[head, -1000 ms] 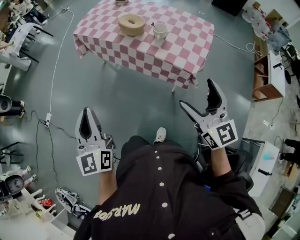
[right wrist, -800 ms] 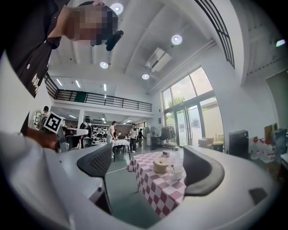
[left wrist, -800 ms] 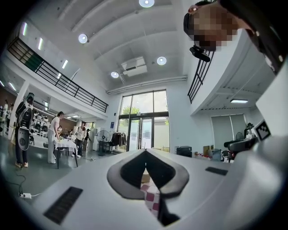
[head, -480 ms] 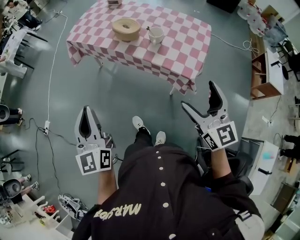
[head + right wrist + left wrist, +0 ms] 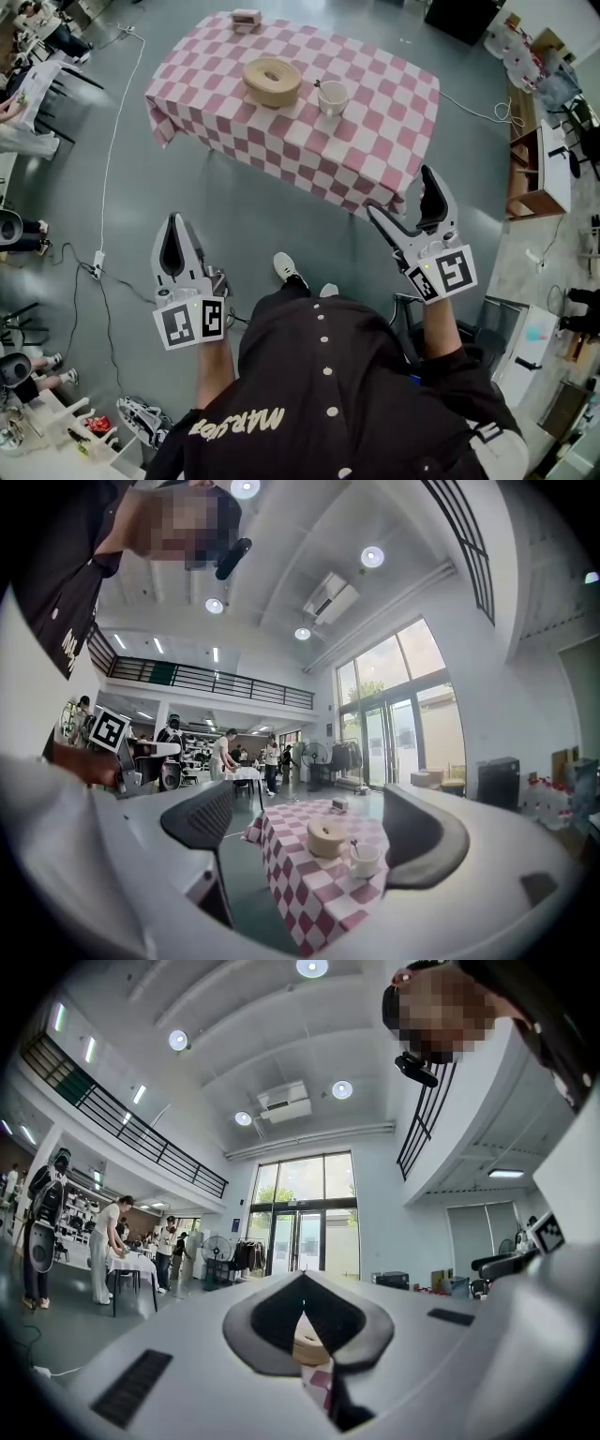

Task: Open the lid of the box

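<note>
The left gripper (image 5: 303,1283) has its jaws pressed together on nothing. Only a thin slit is left below the tips, and through it show a sliver of the round tan box (image 5: 307,1344) and a scrap of the pink-and-white checked counter (image 5: 317,1384). The right gripper (image 5: 309,803) has its jaws spread wide and empty. Framed between them, well ahead and out of reach, that box sits on the counter with its lid on. A white cup (image 5: 364,859) with a spoon in it stands just beside the box, toward the right jaw. A small boxy thing (image 5: 339,804) lies beyond both at the counter's far edge; what it is I cannot tell. In the head view both pairs of jaws hang over the grey floor (image 5: 225,206), short of the counter's near edge, the right pair nearer to its corner. Between and behind the two pairs one white shoe (image 5: 289,269) shows. A thin cable (image 5: 111,159) trails across the floor outside the left jaws.
</note>
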### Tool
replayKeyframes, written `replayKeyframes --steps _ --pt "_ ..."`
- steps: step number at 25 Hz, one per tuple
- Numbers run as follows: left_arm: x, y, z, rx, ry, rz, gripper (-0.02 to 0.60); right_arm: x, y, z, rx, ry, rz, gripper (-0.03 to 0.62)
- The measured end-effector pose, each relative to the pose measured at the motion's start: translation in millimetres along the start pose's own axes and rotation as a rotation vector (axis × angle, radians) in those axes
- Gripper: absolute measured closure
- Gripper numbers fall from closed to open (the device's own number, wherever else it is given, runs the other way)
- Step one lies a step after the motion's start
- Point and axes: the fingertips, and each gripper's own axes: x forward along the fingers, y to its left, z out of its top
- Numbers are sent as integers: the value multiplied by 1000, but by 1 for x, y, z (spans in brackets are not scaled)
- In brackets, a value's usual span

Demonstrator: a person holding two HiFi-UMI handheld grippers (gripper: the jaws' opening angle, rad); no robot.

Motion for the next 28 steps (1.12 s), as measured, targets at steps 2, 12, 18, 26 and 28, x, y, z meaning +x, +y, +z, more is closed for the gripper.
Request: replayKeyframes --steps 2,12,18,26,28 --pt "10 8 1 -2 -1 4 572 15 1 2 -1 -2 5 98" --pt "56 56 1 -11 -15 9 572 81 6 5 -13 -9 2 98" --pt "77 88 1 -9 -17 8 572 117 12 8 -13 -20 -17 98" --pt "107 103 -9 -3 10 1 572 145 7 -4 2 4 -21 98" --pt "117 101 -14 -4 16 1 572 153 -2 -7 6 8 -21 98"
